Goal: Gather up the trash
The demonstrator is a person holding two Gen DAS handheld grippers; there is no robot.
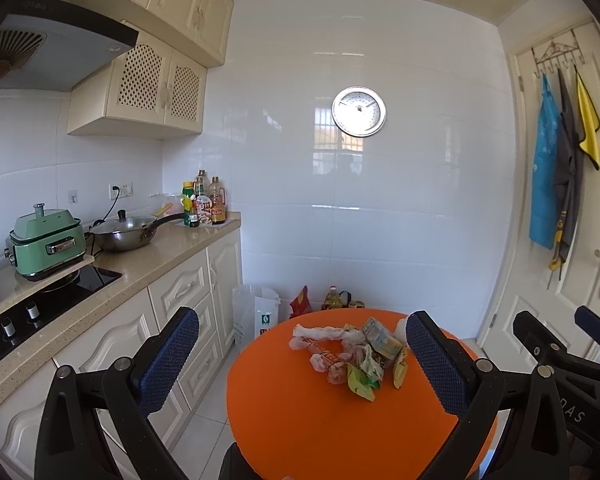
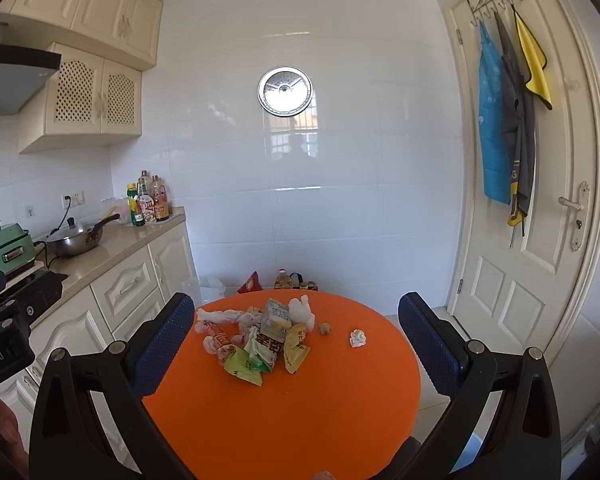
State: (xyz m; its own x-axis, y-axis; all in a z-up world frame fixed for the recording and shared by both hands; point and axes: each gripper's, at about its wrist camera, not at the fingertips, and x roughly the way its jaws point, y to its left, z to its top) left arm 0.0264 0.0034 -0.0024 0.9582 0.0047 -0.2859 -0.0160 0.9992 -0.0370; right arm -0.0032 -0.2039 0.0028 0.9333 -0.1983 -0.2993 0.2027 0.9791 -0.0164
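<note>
Jaws spread wide on our left gripper (image 1: 302, 354) and right gripper (image 2: 296, 344), empty; wrapper pile (image 2: 256, 340) mid orange table (image 2: 280, 420), paper wad (image 2: 357, 337) right of pile.

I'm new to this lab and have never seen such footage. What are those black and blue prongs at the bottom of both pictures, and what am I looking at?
The prongs are the two fingers of hand-held grippers; a person carries one in each hand. Each picture comes from a fisheye camera mounted on a gripper and looking along its fingers. One shows the left gripper, the other the right gripper. Both are open and hold nothing.

They face a round orange table in a kitchen. On it lies a pile of trash: crumpled wrappers, plastic bags and a small carton. A crumpled paper ball and a small brown lump lie apart from the pile, to its right. At the right edge of the left camera's picture you see part of the other gripper.
</note>
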